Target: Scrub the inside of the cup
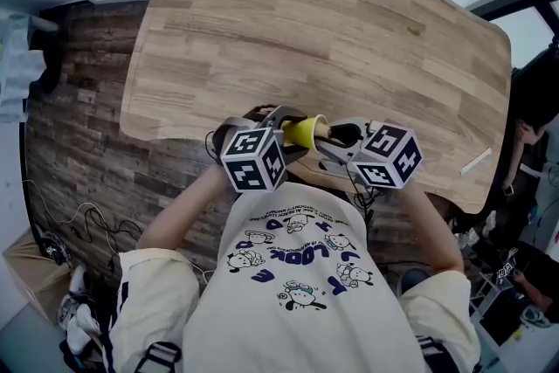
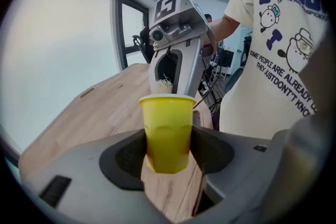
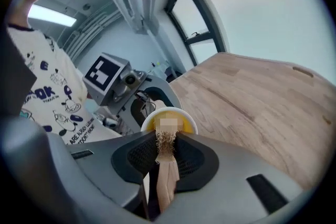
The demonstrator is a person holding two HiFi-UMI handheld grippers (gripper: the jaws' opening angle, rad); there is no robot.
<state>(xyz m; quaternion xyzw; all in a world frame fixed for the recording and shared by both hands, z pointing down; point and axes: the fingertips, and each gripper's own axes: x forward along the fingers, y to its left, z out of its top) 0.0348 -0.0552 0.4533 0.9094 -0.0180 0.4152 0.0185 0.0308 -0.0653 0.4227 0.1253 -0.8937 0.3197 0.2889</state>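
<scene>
Over table (image 1: 306, 31), left gripper (image 2: 168, 150) holds cup (image 2: 168, 123) facing brush (image 3: 166, 168).

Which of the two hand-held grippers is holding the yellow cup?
The left hand-held gripper: its jaws clamp the yellow cup, while the right hand-held gripper pinches a wooden-handled brush instead.

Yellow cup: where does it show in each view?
Head view: cup at centre, by the near edge of the table.
Left gripper view: cup dead centre, clamped between the jaws of the left gripper.
Right gripper view: cup just above centre, mouth toward the camera, behind the brush.
Shared landmark: the wooden table, in all three.
</scene>
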